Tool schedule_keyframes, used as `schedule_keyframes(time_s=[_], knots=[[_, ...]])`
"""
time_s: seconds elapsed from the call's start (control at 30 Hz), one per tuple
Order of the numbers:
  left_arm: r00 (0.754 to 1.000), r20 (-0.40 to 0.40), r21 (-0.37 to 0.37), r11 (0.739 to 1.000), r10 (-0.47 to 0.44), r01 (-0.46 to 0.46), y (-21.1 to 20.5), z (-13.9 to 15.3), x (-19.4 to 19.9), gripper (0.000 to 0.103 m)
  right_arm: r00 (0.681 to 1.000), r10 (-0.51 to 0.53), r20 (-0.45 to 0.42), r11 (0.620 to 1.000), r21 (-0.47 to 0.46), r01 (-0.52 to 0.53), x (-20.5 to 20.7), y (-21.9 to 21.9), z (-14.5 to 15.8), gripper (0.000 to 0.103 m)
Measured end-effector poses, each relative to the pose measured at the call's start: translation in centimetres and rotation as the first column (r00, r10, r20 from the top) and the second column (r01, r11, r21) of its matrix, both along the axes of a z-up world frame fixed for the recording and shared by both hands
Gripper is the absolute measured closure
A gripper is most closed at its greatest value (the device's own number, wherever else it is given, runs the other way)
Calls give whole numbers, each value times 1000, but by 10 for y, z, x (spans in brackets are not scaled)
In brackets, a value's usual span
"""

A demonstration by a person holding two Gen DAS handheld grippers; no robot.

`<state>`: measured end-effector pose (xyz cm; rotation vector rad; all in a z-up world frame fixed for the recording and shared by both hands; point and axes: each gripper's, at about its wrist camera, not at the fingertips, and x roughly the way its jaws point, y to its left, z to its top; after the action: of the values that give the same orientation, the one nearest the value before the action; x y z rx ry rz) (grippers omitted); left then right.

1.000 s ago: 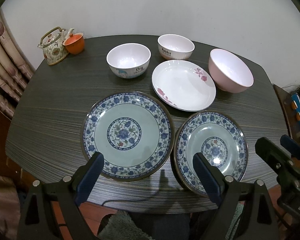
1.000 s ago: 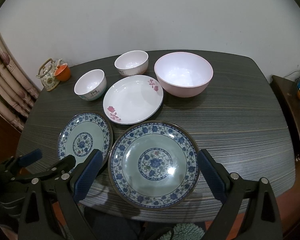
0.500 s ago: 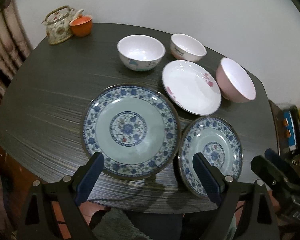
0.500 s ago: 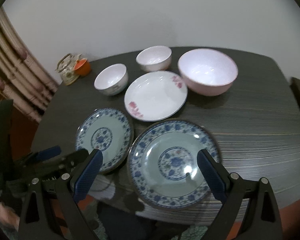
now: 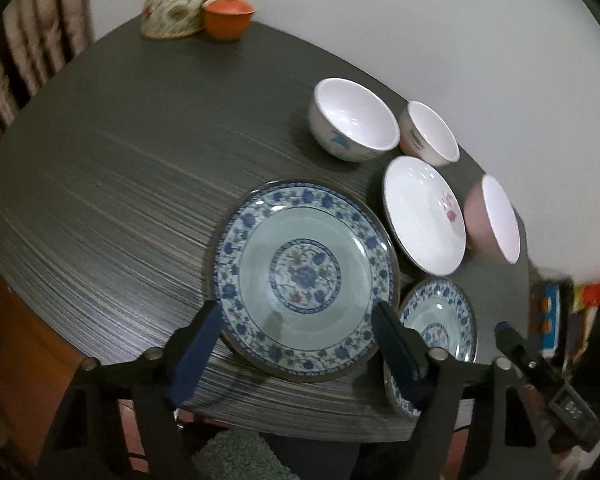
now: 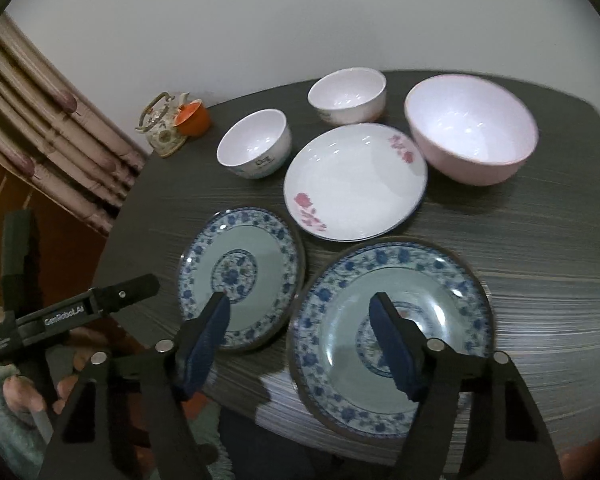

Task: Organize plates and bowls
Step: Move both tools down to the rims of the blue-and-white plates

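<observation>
Two blue-patterned plates lie side by side at the table's near edge. My left gripper (image 5: 296, 350) hovers over the near rim of the left blue plate (image 5: 304, 276). Its jaws are closing, the rim shows between them and the pads touch nothing. My right gripper (image 6: 300, 344) hangs over the left rim of the right blue plate (image 6: 392, 336), beside the left blue plate (image 6: 240, 276). Its jaws are closing too, clear of the plate. Behind lie a white flowered plate (image 6: 356, 182), a pink bowl (image 6: 470, 128) and two white bowls (image 6: 254, 142) (image 6: 346, 96).
A teapot (image 5: 176, 4) and an orange cup (image 5: 228, 18) stand at the table's far left corner, near a striped curtain (image 6: 60, 136). A hand (image 6: 20, 392) holds the left gripper's handle off the table's near left edge. Coloured clutter (image 5: 552, 312) sits beyond the right edge.
Both pairs of jaws have narrowed. The left view has swung left and rolled, so the dishes sit further right in it. The right gripper has dropped closer to the right blue plate.
</observation>
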<state>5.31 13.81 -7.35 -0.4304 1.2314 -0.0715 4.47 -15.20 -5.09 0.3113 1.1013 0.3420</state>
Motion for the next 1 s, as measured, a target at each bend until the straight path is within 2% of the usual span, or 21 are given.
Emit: schedule_keyframes(time_s=[0.23, 0.27, 0.3, 0.33, 0.4, 0.67, 0.7, 0.77, 1.0], knots=[[998, -34, -52, 997, 52, -53, 30, -19, 6, 35, 997, 27, -75, 997, 73, -21, 29, 11, -24, 51], [997, -46, -64, 996, 61, -63, 35, -23, 7, 38, 996, 36, -83, 996, 81, -29, 33, 13, -28, 53], [996, -56, -79, 994, 67, -71, 37, -27, 7, 48, 994, 44, -100, 997, 74, -37, 38, 16, -33, 54], [995, -73, -97, 992, 73, -80, 41, -32, 9, 52, 993, 45, -108, 997, 66, -38, 40, 18, -36, 54], [991, -96, -120, 987, 92, -104, 48, -39, 9, 52, 989, 59, -134, 997, 64, -51, 48, 23, -45, 54], [987, -120, -132, 984, 103, -119, 60, -51, 14, 52, 976, 68, -209, 995, 86, -51, 76, 32, -71, 62], [987, -125, -133, 984, 102, -119, 61, -53, 16, 53, 974, 72, -215, 995, 80, -56, 78, 34, -73, 63], [986, -133, -136, 984, 101, -119, 61, -58, 18, 60, 971, 77, -225, 996, 68, -63, 83, 38, -79, 64], [984, -152, -130, 986, 87, -107, 63, -67, 18, 64, 965, 82, -248, 996, 44, -73, 101, 45, -94, 65]])
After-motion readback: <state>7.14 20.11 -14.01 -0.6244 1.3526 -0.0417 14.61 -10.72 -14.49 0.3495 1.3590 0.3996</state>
